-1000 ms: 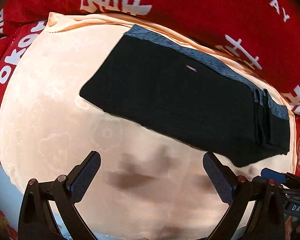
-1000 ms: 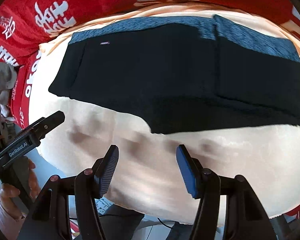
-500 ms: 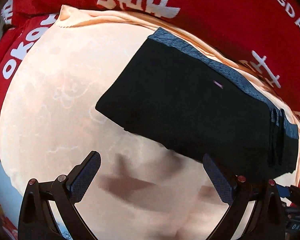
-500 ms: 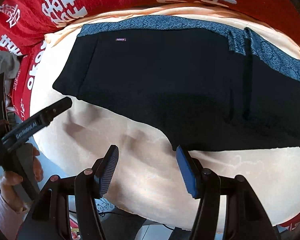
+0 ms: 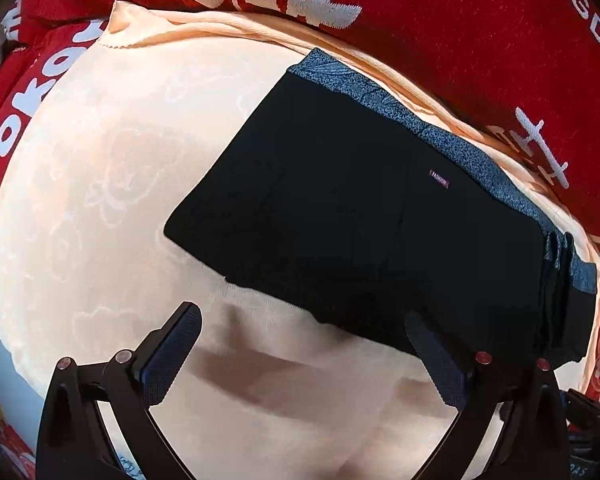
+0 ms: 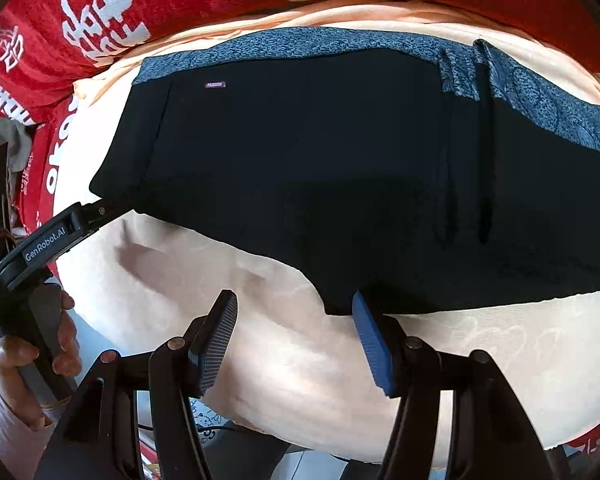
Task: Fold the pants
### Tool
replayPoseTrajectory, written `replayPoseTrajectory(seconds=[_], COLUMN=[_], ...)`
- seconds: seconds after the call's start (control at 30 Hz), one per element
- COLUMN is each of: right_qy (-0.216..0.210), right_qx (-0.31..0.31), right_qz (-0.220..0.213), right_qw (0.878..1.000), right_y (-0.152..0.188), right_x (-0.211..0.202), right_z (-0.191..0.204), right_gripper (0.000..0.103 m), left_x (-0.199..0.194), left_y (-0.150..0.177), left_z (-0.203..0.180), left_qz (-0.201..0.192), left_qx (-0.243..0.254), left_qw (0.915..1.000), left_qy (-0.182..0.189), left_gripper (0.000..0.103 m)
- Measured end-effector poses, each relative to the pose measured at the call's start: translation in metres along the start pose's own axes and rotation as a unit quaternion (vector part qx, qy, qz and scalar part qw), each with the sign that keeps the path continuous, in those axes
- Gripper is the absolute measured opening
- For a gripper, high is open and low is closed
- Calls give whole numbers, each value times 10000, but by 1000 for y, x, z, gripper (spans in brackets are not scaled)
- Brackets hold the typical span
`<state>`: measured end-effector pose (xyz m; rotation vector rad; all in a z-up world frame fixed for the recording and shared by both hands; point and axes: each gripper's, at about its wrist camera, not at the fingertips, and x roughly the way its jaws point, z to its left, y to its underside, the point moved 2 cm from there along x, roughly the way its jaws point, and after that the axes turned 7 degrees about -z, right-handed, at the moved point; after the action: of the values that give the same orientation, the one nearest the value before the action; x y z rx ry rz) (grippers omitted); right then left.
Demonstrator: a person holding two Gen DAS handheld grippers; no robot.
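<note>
I have the black pants (image 5: 360, 216) lying flat on the peach cloth (image 5: 100, 180), already folded into a band. Both grippers hang at its near edge, jaws spread, holding nothing: left gripper (image 5: 304, 344) and right gripper (image 6: 296, 336). I judge the next fold needs both to pinch that edge.

A peach cloth (image 5: 100, 184) with faint patterns covers the table; behind it lies a red blanket (image 5: 480, 20) with white lettering.
</note>
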<state>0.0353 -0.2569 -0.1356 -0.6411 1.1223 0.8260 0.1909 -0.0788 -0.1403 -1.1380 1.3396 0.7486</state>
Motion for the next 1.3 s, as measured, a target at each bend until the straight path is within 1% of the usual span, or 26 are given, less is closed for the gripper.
replayPoseTrajectory(seconds=[0.13, 0.2, 0.3, 0.37, 0.4, 0.43, 0.47, 0.53, 0.7, 0.8, 0.9, 0.93, 0.97, 1.07, 1.13, 1.23, 1.3], right_qy=[7, -1, -4, -23, -33, -41, -52, -74, -94, -97, -116, -128, -122, -96, -114, -134, -147], right_qx=[25, 26, -27, -53, -58, -61, -64, -67, -84, -107, -106, -107, -124, -165, -147, -153, -152], right_qz=[-7, -3, 7, 5, 3, 1, 0, -11, -19, -14, -22, -16, -6, 15, 12, 4, -18], right_qw=[10000, 10000, 10000, 10000, 10000, 10000, 10000, 9999, 9999, 9999, 9999, 9999, 9998, 9998, 9998, 9998, 9998], right_y=[0, 0, -2, -3, -3, -4, -4, -6, -8, -10, -10, -10, -10, -10, -10, -11, -11], right_x=[1, 2, 4, 5, 5, 5, 5, 5, 9, 11, 12, 13, 14, 14, 15, 17, 17], right_z=[-1, -1, 3, 5, 6, 6, 6, 6, 6, 8, 10, 10, 10, 11, 12, 13, 15], right_gripper=[64, 64, 64, 64, 64, 64, 64, 64, 64, 64, 64, 64, 64, 64, 64, 64, 64], left_x=[2, 3, 0, -4, -6, -6, -4, 3, 0, 5, 10, 14, 18, 28, 31, 29, 23], left_y=[-4, -6, -8, -9, -9, -9, -9, -8, -3, 5, 7, 6, 3, -1, 0, -1, -6], left_z=[-2, -1, 8, 19, 26, 30, 37, 45, 55, 58, 57, 56, 55, 48, 46, 37, 33], left_qz=[-3, 38, -35, -161, -225, -245, -247, -280, -527, -303, -365, -369, -379, -395, -506, -650, -705], left_qx=[-29, -50, -286, -521, -683, -782, -924, -1095, -1162, -1425, -1544, -1625, -1762, -1917, -1911, -1850, -1857], left_qw=[10000, 9998, 9976, 9932, 9887, 9853, 9801, 9744, 9636, 9514, 9514, 9495, 9443, 9392, 9390, 9417, 9377], left_qy=[74, 213, 637, 1033, 1317, 1498, 1740, 1942, 2349, 2713, 2641, 2660, 2753, 2822, 2813, 2733, 2851], left_gripper=[103, 103, 103, 103, 103, 103, 103, 103, 103, 103, 103, 103, 103, 103, 103, 103, 103])
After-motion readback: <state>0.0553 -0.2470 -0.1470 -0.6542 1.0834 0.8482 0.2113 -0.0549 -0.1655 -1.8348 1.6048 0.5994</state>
